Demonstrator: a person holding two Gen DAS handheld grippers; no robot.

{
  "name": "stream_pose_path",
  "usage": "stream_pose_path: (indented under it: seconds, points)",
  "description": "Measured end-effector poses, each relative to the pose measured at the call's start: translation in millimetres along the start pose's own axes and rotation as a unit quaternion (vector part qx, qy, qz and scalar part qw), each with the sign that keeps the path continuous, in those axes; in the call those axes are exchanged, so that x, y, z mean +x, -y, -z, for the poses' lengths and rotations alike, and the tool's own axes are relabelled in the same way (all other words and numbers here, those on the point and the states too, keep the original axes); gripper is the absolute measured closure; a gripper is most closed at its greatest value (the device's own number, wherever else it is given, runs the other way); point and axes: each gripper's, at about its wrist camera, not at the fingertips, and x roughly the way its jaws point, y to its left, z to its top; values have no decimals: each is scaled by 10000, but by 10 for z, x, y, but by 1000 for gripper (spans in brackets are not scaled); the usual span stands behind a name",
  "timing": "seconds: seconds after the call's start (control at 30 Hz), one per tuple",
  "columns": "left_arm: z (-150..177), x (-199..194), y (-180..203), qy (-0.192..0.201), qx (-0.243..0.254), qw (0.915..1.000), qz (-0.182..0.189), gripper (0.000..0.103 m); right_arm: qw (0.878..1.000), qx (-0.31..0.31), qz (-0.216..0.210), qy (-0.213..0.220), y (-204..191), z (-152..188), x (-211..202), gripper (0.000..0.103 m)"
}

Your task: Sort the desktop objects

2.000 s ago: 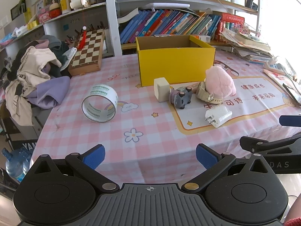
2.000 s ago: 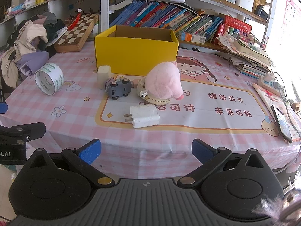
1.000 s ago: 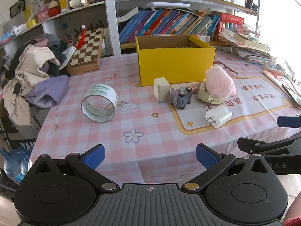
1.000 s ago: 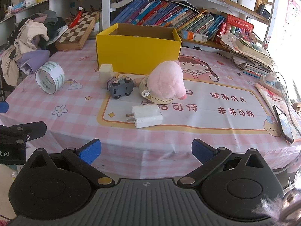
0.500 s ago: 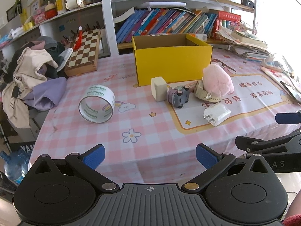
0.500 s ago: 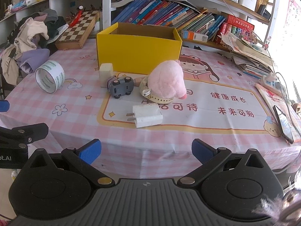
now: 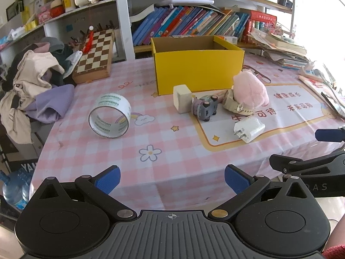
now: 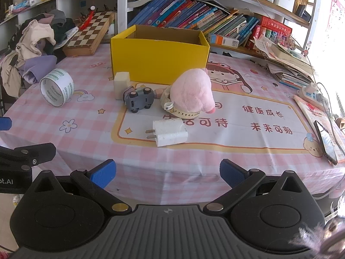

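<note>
— Two grippers, both off the near edge of the desk (image 8: pixel 64 112). How do they stand?

— The left gripper (image 7: pixel 171 179) has its blue-padded jaws spread wide with nothing between them. The right gripper (image 8: pixel 167 172) is the same: wide and empty, below the tablecloth's hanging hem.

— And the things to sort?

— An open yellow cardboard box (image 8: pixel 159 58) sits toward the far edge of the desk, near the middle. Just in front of its left corner stands a cream rectangular block (image 8: pixel 121 85), upright. A grey toy car (image 8: pixel 139 99) lies on its side, wheels facing the near edge, touching or almost touching the block. Right of the car is a pink plush toy (image 8: pixel 192 91), resting on a cream watch with a perforated strap (image 8: pixel 183 113).

— Anything nearer?

— A white plug-in charger (image 8: pixel 170 131) lies flat between the plush and the near edge, prongs pointing left. A roll of clear printed tape (image 7: pixel 110 116) stands on its rim toward the left edge, well apart from the rest.

— Beyond the desk?

— A wooden chessboard box (image 7: pixel 96 54) leans at the far left corner beside a heap of clothes (image 7: pixel 32 82).
</note>
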Motion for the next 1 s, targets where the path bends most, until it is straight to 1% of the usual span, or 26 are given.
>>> stream_pose_path:
  seconds: [0.77, 1.0]
  points:
    - [-11, 37, -7, -13, 9, 10000, 8, 0, 10000, -43, -4, -26, -40, -16, 33, 0]
    - [-25, 51, -53, -19, -124, 9999, 36, 0, 10000, -65, 36, -50, -44, -24, 32, 0]
